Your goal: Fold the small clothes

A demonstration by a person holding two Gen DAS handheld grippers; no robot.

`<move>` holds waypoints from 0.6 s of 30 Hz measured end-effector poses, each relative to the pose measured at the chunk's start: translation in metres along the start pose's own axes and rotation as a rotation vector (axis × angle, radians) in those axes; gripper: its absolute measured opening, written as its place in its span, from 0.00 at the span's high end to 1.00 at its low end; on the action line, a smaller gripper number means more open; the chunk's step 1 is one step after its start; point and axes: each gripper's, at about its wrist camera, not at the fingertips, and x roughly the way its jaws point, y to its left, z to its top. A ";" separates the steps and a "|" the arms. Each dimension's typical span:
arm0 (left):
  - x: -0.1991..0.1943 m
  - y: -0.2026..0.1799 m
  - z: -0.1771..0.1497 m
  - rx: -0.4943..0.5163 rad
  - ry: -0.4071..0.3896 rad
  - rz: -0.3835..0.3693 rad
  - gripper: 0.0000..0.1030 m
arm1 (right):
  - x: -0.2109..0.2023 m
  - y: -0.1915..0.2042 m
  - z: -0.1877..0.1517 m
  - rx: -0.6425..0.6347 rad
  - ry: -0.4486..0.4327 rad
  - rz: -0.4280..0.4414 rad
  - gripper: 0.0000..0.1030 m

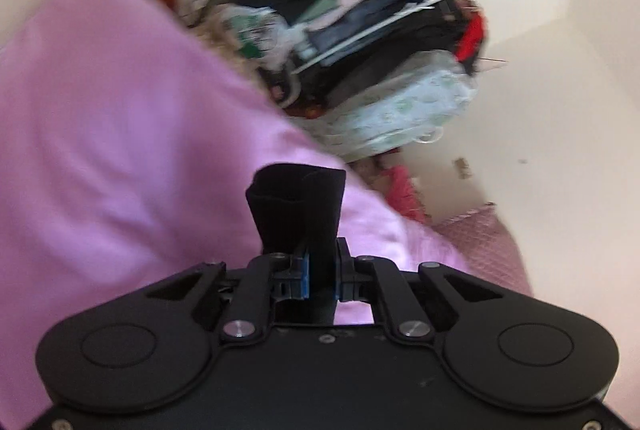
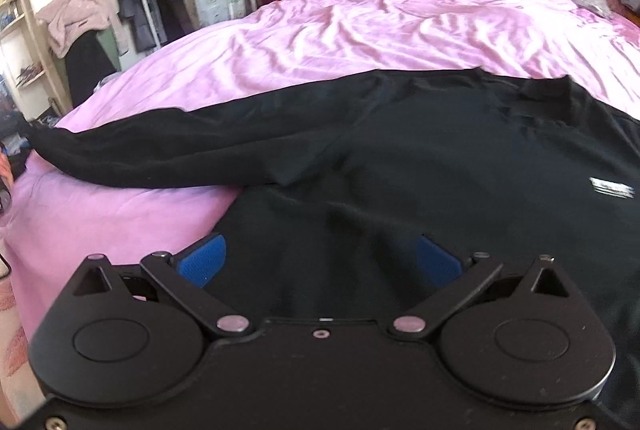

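Soft daylight throughout; left view motion-blurred, right sharper, both edges fisheye-curved.

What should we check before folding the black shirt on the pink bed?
1. Left gripper pinching the sleeve end: ok.
2. Right gripper open around the shirt: ok, nothing pinched yet.
3. Shirt lying on the bed: ok.
4. Shirt smooth: not ok, some wrinkles.
5. Sleeve stretched out to the side: ok.
6. Far side of the shirt: cannot tell, out of view.
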 end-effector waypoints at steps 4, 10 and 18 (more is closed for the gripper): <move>-0.011 -0.073 -0.023 0.081 0.049 -0.151 0.93 | -0.025 -0.035 -0.009 0.045 -0.011 -0.030 0.00; -0.033 -0.199 -0.107 0.182 0.221 -0.416 0.93 | -0.062 -0.093 -0.033 0.138 -0.021 -0.075 0.00; -0.063 -0.325 -0.313 0.302 0.569 -0.686 0.93 | -0.103 -0.165 -0.067 0.299 -0.044 -0.131 0.00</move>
